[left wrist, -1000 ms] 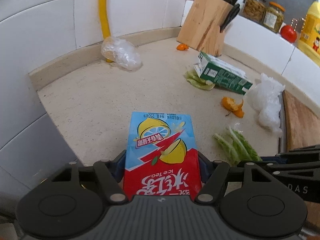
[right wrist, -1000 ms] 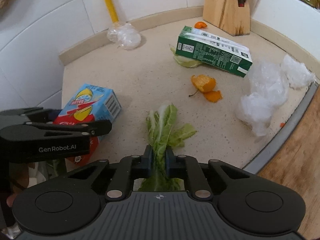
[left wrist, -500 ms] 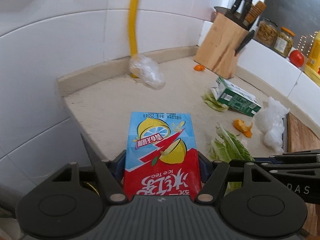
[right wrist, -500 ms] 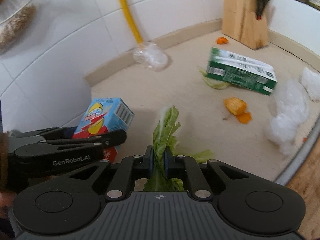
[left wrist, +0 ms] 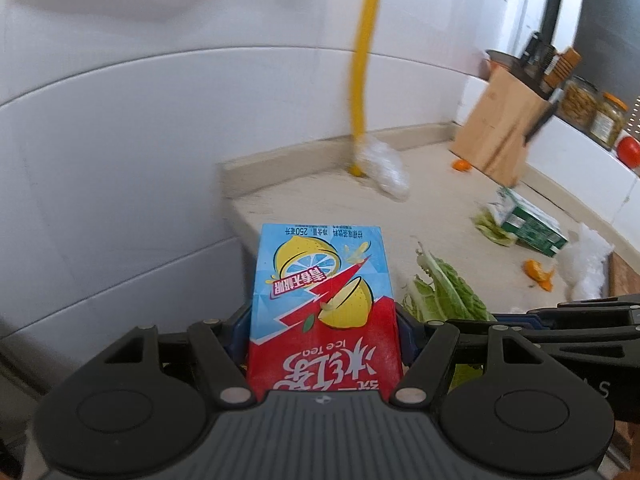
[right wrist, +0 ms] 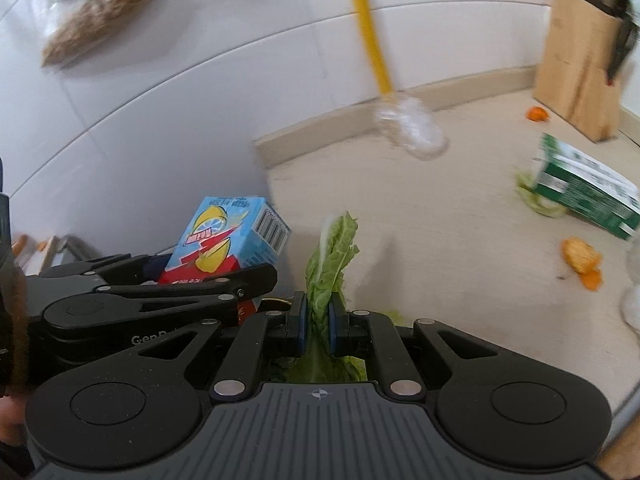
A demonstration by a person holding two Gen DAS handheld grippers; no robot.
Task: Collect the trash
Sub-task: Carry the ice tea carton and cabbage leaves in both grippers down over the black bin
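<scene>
My left gripper point(left wrist: 322, 328) is shut on a blue and red ice tea carton point(left wrist: 320, 296), held in the air past the counter's left end; the carton also shows in the right wrist view point(right wrist: 224, 240). My right gripper point(right wrist: 318, 320) is shut on a green lettuce leaf point(right wrist: 330, 256), held upright just right of the left gripper point(right wrist: 160, 300); the leaf also shows in the left wrist view point(left wrist: 444, 292). On the beige counter point(right wrist: 400, 216) lie a green carton point(right wrist: 584, 196), orange peel point(right wrist: 580, 258), a clear plastic wad point(right wrist: 416, 130) and white plastic point(left wrist: 586, 268).
A wooden knife block point(right wrist: 580, 60) stands at the back by a small orange piece point(right wrist: 538, 113). A yellow pipe point(left wrist: 362, 68) runs down the white tiled wall point(left wrist: 120, 140). Jars point(left wrist: 592, 108) and a tomato point(left wrist: 630, 150) sit on a ledge. A wooden board point(left wrist: 620, 276) lies at right.
Both grippers have pulled back and left, away from the counter, carrying the carton and the leaf. The counter's left end and the wall below it now show in both views.
</scene>
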